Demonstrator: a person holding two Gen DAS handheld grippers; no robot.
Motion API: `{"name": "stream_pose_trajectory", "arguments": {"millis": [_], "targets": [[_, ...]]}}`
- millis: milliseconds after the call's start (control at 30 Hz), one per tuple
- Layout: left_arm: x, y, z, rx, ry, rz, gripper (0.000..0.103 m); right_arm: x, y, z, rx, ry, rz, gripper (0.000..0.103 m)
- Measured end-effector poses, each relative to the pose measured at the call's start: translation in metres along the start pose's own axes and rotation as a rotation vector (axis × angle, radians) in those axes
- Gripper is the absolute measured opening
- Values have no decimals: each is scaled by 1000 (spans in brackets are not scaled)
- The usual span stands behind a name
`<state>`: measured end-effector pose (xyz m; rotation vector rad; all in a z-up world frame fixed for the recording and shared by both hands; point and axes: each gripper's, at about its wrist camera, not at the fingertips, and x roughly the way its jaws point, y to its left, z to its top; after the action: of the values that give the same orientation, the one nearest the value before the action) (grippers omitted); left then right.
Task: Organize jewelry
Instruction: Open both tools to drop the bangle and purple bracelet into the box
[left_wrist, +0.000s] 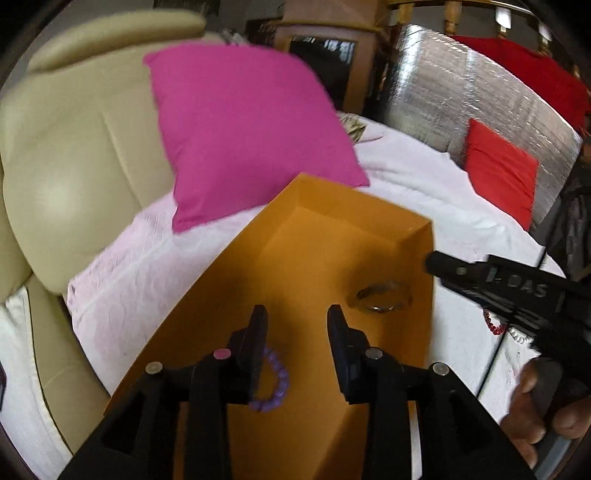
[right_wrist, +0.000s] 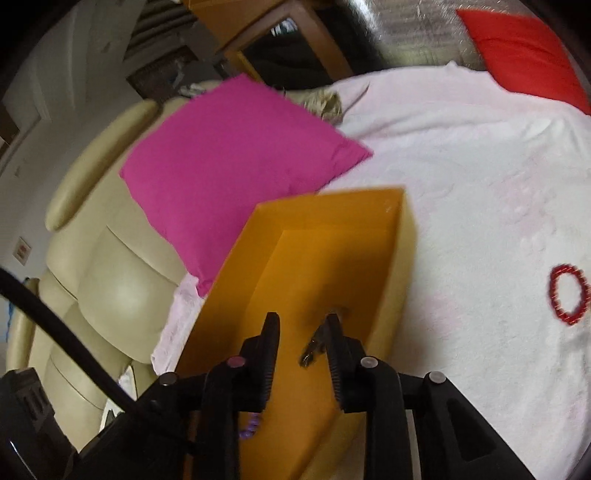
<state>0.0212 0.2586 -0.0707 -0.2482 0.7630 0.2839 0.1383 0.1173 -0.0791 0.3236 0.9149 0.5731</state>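
Observation:
An open orange box (left_wrist: 369, 221) lies on a white towel (left_wrist: 155, 258). My left gripper (left_wrist: 297, 325) hangs open over its near end. A purple bead bracelet (left_wrist: 275, 384) lies on the box floor beside the left finger, not pinched. A clear, silvery bangle (left_wrist: 384, 297) rests further right in the box. My right gripper (right_wrist: 303, 328) is also open above the box (right_wrist: 332, 258), with the blurred bangle (right_wrist: 314, 350) just inside its right finger and loose. A red bead bracelet (right_wrist: 569, 295) lies on the towel to the right of the box.
A magenta cushion (left_wrist: 243, 133) leans on a cream leather seat (left_wrist: 74, 155) behind the box. A red cushion (left_wrist: 502, 173) stands at the far right against a silver panel (left_wrist: 461, 92). A hand (left_wrist: 535, 398) grips the right tool's handle. White beads (left_wrist: 517, 336) show beside the red bracelet.

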Motion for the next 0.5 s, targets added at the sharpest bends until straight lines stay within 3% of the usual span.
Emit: {"name": "stream_pose_trajectory", "arguments": {"millis": [233,500], "targets": [[-9,-62,-3,120,-86,-31,35,-82,-72,10,48,-115,-83,28],[-3,-142,-21,255,-68,-94,42,-177,-210,-15,212,-145,-252,28]]}}
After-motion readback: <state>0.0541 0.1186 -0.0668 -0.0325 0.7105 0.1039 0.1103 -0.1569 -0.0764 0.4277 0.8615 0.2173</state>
